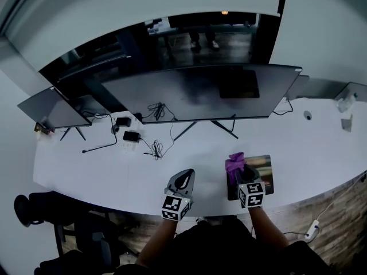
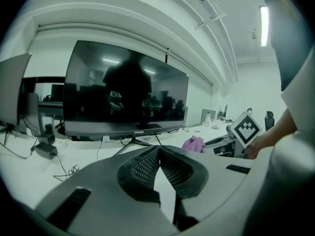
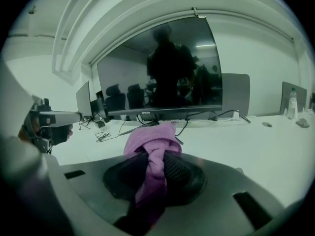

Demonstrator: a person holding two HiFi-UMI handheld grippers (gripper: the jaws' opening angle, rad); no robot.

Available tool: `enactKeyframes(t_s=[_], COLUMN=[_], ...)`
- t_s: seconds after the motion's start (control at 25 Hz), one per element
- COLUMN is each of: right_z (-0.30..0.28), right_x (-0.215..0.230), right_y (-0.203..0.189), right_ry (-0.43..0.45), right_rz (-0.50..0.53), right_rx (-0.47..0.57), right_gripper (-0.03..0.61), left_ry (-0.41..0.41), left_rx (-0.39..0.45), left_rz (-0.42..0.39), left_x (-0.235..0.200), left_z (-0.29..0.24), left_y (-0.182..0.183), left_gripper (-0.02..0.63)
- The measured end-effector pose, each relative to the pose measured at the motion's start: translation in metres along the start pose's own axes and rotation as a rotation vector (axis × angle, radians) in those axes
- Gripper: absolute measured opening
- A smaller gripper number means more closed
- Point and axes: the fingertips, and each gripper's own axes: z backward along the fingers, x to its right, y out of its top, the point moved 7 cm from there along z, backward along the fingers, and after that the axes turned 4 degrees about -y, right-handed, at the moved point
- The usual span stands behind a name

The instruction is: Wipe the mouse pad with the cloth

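A purple cloth (image 1: 234, 164) (image 3: 151, 149) is pinched between the jaws of my right gripper (image 1: 241, 173) (image 3: 155, 156), bunched above the tips. It hangs over the left part of a dark mouse pad (image 1: 266, 171) near the desk's front edge. In the left gripper view the cloth (image 2: 193, 143) shows at the right, beside the right gripper's marker cube (image 2: 245, 128). My left gripper (image 1: 182, 179) (image 2: 158, 154) sits to the left of the pad, over bare white desk, jaws closed tip to tip with nothing between them.
A wide curved monitor (image 1: 200, 93) stands behind the pad, its stand legs (image 1: 212, 128) spread on the white desk (image 1: 103, 171). A second monitor (image 1: 49, 107), adapters and cables (image 1: 135, 136) lie at the left. Small items (image 1: 347, 105) sit far right.
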Motion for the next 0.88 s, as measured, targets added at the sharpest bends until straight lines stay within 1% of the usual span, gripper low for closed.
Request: enactKeyframes(t_s=[0.08, 0.2, 0.32, 0.48, 0.68, 0.88], right_z=[-0.008, -0.018, -0.025, -0.029, -0.035, -0.040], right_x=[0.000, 0.004, 0.008, 0.004, 0.007, 0.008], right_y=[-0.005, -0.012, -0.020, -0.028, -0.035, -0.039], right_ry=[-0.004, -0.008, -0.004, 0.010, 0.010, 0.010], right_rz=[0.010, 0.013, 0.014, 0.061, 0.072, 0.086], right_rx=[-0.017, -0.038, -0.065, -0.098, -0.138, -0.155], right_gripper=[0.098, 0.100, 0.100, 0.100, 0.101, 0.101], left_ry=[0.013, 0.035, 0.025, 0.022, 0.032, 0.053], left_rx=[-0.009, -0.014, -0.020, -0.025, -0.047, -0.060], left_rz=[0.012, 0.006, 0.006, -0.007, -0.012, -0.023], left_x=[0.001, 0.005, 0.012, 0.020, 0.028, 0.027], left_z=[0.000, -0.001, -0.007, -0.010, -0.010, -0.009], left_y=[-0.006, -0.013, -0.013, -0.011, -0.016, -0.018], left_gripper=[0.021, 0.021, 0.021, 0.021, 0.021, 0.021])
